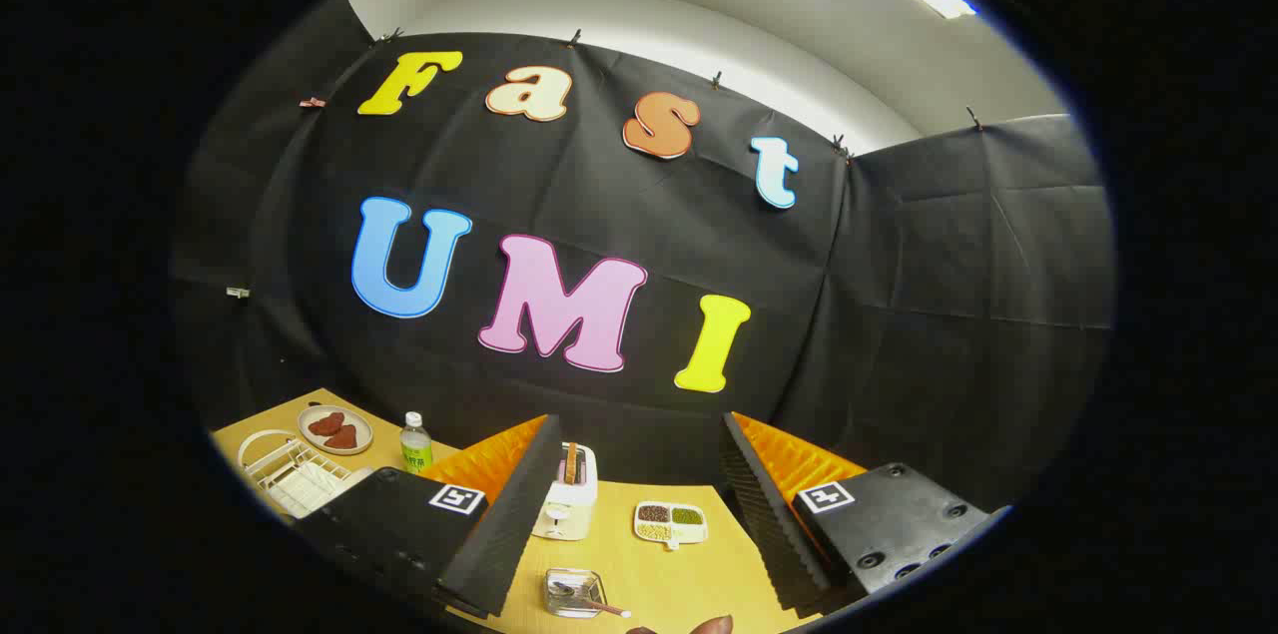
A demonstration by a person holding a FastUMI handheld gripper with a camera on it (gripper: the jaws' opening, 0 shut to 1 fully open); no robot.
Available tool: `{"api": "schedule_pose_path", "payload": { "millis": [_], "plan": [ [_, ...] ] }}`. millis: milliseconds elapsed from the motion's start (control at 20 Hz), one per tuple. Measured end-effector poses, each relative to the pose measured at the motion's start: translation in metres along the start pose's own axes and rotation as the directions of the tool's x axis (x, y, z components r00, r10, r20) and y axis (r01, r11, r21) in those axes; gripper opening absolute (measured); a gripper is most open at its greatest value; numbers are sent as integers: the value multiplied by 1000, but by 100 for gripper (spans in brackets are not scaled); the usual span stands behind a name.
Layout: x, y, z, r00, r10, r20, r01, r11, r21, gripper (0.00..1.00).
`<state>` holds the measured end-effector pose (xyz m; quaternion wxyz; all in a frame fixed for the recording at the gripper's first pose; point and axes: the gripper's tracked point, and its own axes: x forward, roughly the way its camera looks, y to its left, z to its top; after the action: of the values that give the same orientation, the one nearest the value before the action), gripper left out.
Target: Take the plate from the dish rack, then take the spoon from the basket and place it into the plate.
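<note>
My gripper (639, 429) is open, tilted up toward the booth wall, with nothing between its fingers. On the yellow table between the fingers, close in, sits a small square wire basket (559, 582) holding a spoon (591, 602) whose handle sticks out to the right. Left of the left finger stands a white wire dish rack (295, 479); a pale curved rim (262, 439) rises at its far end, and whether it is the plate is unclear. Beyond the rack lies a plate (351, 444) with red-brown pieces on it.
A white toaster (569, 499) and a divided tray of beans (671, 522) stand between the fingers, beyond the basket. A green-labelled bottle (415, 442) stands right of the far plate. Part of a hand (714, 625) shows nearest to me.
</note>
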<state>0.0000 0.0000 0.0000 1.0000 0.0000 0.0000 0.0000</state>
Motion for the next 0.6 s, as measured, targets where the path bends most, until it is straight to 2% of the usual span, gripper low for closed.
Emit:
{"api": "schedule_pose_path", "payload": {
  "millis": [600],
  "plan": [
    [-2, 21, 0, 999, 51, -4, -51, 999, -1, 97]
  ]
}}
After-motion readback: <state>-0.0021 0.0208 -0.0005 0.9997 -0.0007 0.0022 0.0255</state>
